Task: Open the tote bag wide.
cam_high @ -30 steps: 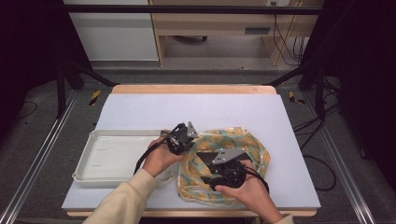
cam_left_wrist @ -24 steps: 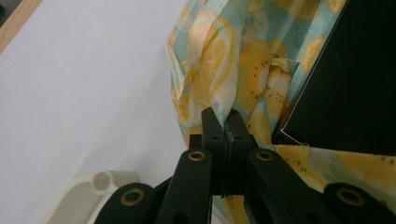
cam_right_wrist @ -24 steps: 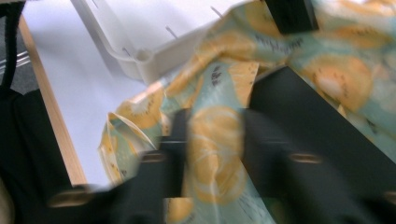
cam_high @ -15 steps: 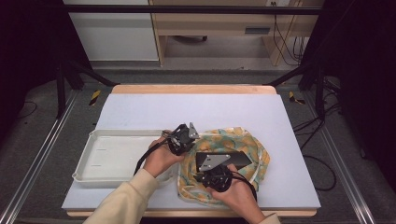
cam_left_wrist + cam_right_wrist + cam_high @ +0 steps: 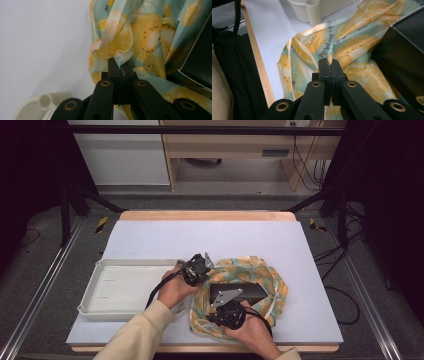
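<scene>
Cloth [image 5: 260, 275] printed with citrus slices lay at lower centre of the high view on the table [image 5: 250, 237], partly wrapped around a black box [image 5: 237, 292]. Left gripper [image 5: 200, 267] was clamped on the cloth's upper-left edge, jaws pressed together on a fold. Right gripper [image 5: 220, 312], jaws having just closed, pinched the cloth's lower edge. A white tray [image 5: 125, 265] sat at left.
</scene>
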Demonstrator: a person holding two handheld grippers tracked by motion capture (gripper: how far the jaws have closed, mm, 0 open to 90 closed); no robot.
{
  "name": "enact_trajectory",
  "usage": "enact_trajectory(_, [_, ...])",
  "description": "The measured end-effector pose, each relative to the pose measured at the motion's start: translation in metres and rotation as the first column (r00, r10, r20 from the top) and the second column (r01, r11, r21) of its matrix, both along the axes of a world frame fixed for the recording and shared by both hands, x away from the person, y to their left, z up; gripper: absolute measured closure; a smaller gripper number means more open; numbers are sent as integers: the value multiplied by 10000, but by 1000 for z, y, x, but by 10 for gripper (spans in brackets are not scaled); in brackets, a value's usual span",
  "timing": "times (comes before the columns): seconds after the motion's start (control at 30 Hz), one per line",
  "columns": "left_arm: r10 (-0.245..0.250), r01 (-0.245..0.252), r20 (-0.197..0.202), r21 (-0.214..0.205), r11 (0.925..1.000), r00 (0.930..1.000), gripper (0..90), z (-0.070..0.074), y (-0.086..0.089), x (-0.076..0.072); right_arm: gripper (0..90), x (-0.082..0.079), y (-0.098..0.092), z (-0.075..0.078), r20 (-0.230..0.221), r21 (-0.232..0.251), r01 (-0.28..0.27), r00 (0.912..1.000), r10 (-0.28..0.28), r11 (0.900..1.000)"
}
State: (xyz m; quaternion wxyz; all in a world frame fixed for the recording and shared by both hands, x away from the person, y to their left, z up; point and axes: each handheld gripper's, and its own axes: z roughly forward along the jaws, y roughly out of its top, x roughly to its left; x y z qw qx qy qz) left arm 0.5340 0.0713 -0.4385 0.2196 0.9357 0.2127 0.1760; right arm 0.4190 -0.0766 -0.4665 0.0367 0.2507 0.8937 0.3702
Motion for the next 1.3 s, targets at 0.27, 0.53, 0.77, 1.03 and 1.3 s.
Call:
enact_trajectory(0.27, [147,-131,264,-596,9981,9995,821,1,6,-5,826,-2,-2,1,252,31,133,9996,-134,9999])
enact_trajectory(0.53, [662,-436,1141,-1900,9808,9913,510,21,25,-22,502,-11,-15,11,918,-110,640,9938,-627,9979])
enact_trajectory(0.77, [1294,-739,1659,-3048,9495,9776,391,44,42,-37,341,-22,-31,25,1319,48,1121,9849,-1118,9937])
enact_trajectory(1.03, [487,120,1473,-3856,9226,9879,511,48,45,-74,338,-31,-76,48,1785,549,2128,9592,-2192,9756])
enact_trajectory(1.3, [-500,882,1021,-4141,9060,9935,742,30,23,-100,640,-16,-117,69,2367,1115,3826,8861,-3984,9172])
